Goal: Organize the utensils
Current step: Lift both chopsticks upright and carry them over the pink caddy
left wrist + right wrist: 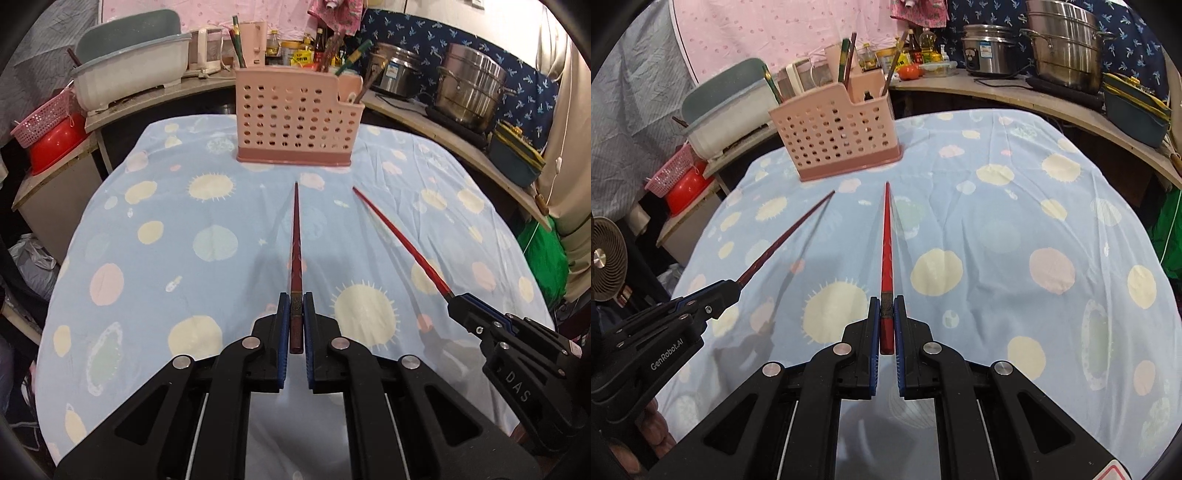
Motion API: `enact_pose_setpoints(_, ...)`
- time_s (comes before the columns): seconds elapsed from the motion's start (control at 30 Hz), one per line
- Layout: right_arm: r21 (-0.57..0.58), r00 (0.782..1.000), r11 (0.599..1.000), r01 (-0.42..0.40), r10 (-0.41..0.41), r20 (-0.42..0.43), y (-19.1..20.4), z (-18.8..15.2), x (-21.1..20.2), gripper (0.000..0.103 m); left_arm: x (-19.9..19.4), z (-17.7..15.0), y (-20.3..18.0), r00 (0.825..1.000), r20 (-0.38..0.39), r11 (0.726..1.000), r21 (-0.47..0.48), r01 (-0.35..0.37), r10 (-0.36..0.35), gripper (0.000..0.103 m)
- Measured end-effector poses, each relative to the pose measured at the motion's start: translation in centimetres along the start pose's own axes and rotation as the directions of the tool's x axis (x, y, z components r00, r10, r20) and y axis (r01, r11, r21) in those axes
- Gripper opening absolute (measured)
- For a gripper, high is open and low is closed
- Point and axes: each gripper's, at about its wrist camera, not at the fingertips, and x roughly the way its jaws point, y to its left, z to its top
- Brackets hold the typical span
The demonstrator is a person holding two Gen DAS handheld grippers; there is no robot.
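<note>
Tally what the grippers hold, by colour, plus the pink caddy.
Dark red chopstick, in left gripper: 1
Bright red chopstick, in right gripper: 1
Pink perforated caddy: 1
Total: 3

The cloth lay bare across the lower and middle frame, leaving open passage on both sides. The pink holder stood upper centre as the only thing on it. Two chopsticks, dark and red, jutted forward side by side with a clear gap between. Pots and a tub crowded the counter behind.
</note>
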Motion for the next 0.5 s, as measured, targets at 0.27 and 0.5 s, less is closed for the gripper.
enact_pose_setpoints(0.27, -0.006, 0.996, 0.999, -0.038, 0.038, 0.08, 0.9, 2.2, -3.2, 0.007, -3.2, 2.3, 0.7, 0.996, 0.084, 1.0, -0.024, 0.01, -0.008, 0.007)
enact_pose_setpoints(0.5, -0.02, 0.989, 0.998, -0.065, 0.067, 0.136, 1.9, 4.6, -5.3, 0.007, -5.2, 4.5, 1.0, 0.989, 0.149, 1.0, -0.027, 0.011, -0.007, 0.007)
